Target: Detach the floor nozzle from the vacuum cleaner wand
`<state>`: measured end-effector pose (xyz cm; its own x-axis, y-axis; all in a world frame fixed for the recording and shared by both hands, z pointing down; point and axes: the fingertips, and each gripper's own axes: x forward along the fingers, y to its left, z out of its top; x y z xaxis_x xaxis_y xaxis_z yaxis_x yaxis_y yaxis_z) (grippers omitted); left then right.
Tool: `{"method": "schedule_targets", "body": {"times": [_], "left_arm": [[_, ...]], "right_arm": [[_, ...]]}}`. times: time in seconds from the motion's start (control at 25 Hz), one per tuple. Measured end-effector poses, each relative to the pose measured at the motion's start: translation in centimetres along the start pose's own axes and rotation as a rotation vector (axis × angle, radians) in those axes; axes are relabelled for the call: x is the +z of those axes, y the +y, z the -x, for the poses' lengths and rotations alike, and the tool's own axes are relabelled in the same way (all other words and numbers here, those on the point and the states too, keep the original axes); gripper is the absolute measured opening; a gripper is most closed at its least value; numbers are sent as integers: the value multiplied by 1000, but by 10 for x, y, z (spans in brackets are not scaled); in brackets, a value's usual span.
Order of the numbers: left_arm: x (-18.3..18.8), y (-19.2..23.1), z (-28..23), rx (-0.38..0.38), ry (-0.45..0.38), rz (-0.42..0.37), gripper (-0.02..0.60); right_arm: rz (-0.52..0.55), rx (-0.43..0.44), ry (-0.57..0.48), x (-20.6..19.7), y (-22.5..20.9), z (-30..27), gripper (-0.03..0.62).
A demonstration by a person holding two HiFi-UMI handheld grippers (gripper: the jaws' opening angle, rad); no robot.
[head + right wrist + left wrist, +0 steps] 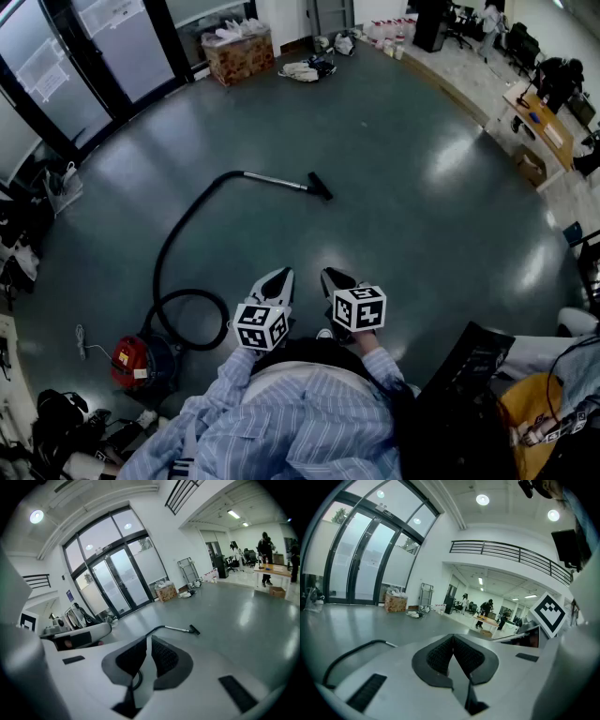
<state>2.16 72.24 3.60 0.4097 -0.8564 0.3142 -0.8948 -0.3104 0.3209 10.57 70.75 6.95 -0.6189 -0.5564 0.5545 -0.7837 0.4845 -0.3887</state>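
The black floor nozzle lies on the grey floor, joined to the silver wand. A black hose curves from the wand back to the red vacuum cleaner at the lower left. The nozzle and wand also show far ahead in the right gripper view. My left gripper and right gripper are held side by side in front of my body, well short of the nozzle. Both are shut with nothing between their jaws.
A cardboard box and bags stand by the far wall near the glass doors. Desks line the right side. A black chair and a seated person are at my right. Clutter lies along the left edge.
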Motion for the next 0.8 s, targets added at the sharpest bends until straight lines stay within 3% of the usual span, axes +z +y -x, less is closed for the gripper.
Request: {"method": "schedule_targets", "body": {"times": [0.36, 0.8], "left_arm": [[6, 30, 0, 2, -7, 12, 6], [10, 23, -13, -20, 2, 0, 6]], "right_arm": [[-6, -20, 8, 2, 9, -19, 38], [-64, -19, -27, 10, -5, -18, 38]]}}
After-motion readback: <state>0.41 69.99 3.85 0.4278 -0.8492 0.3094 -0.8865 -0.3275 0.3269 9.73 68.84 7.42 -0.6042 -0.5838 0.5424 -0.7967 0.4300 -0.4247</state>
